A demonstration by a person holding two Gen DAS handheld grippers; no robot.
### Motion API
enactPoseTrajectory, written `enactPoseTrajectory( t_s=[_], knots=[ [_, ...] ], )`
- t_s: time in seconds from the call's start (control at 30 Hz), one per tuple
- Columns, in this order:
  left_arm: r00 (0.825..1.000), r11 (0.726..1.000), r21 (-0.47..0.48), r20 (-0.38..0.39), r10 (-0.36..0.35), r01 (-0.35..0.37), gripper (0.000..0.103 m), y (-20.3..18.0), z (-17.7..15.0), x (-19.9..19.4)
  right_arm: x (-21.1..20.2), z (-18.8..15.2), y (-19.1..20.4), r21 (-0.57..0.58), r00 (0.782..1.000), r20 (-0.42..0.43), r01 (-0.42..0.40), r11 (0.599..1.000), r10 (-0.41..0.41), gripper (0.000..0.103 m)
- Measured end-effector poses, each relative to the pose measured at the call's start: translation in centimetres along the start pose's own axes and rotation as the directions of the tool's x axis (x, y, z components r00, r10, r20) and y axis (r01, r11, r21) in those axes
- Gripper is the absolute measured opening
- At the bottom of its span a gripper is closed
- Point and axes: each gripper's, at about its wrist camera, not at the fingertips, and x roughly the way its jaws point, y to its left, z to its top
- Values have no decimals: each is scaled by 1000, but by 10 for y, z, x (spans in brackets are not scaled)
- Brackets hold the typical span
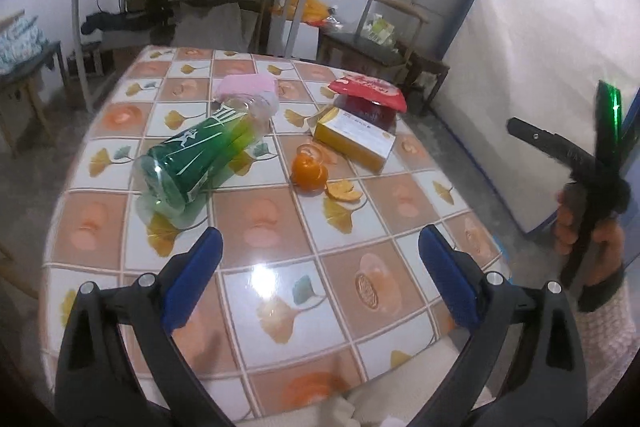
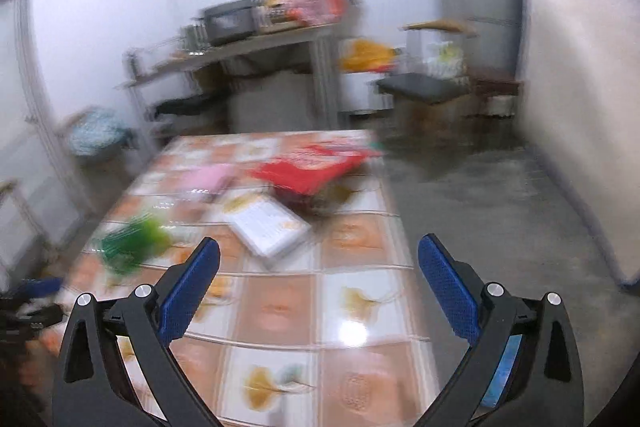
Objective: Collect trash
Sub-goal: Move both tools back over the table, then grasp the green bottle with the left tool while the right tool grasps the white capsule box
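The tabletop wears a checked cloth of peach and white squares printed with yellow ginkgo leaves. At its ten o'clock lies a green bottle with white lettering; at twelve, a pink pack; at one o'clock, a red packet over a yellow box. Orange peel sits at centre. Fingers carry blue pads.

- Left gripper: black plastic frame, two forked arms tapering forward, triangular cut-outs near the base.
- Fingers faced with flat blue pads, finely ribbed on the inner side.
- Round silver pivot screws, a pair on each arm, just behind the pads.
- Right gripper: same black frame, same blue pads, same silver screws; a light blue strip inside its right arm.
- Right hand, beside the left gripper's right finger: black strap at the wrist, pale knitted sleeve below it.
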Motion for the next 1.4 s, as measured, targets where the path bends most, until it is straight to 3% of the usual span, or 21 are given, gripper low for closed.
enactPoseTrajectory(
  t_s=[0.1,0.2,0.27,0.33,0.43,0.57,0.67,0.8,0.93,1.17,1.4],
  knots=[
    [1000,1000,-2,9,-21,21,95,12,6,9,31,10,12,-52,993,-101,-65,997,59,96],
    [997,998,18,53,-61,61,95,26,18,16,73,22,26,-99,964,-228,-166,981,140,96],
    [996,996,74,68,-52,47,95,34,31,22,100,27,33,-136,940,-289,-230,964,183,96],
    [997,991,133,72,-32,23,95,38,44,29,124,28,41,-190,925,-338,-246,950,172,96],
    [999,976,219,31,-18,11,94,51,68,50,157,31,56,-279,896,-410,-302,911,172,96],
    [995,953,302,-99,-6,36,94,66,96,88,189,30,62,-327,869,-469,-336,883,157,96],
    [979,931,360,-204,22,54,94,74,108,119,205,30,62,-347,856,-498,-345,872,140,96],
    [933,903,418,-356,59,102,94,76,108,160,222,27,58,-348,844,-523,-343,872,123,96],
    [898,908,409,-428,104,89,92,81,104,181,233,22,54,-343,835,-538,-343,875,116,96],
    [872,921,387,-465,151,47,57,84,96,186,237,11,53,-352,827,-555,-333,875,91,71],
    [867,944,329,-472,159,6,53,87,88,173,226,8,46,-324,828,-553,-313,893,89,70]
  ],
)
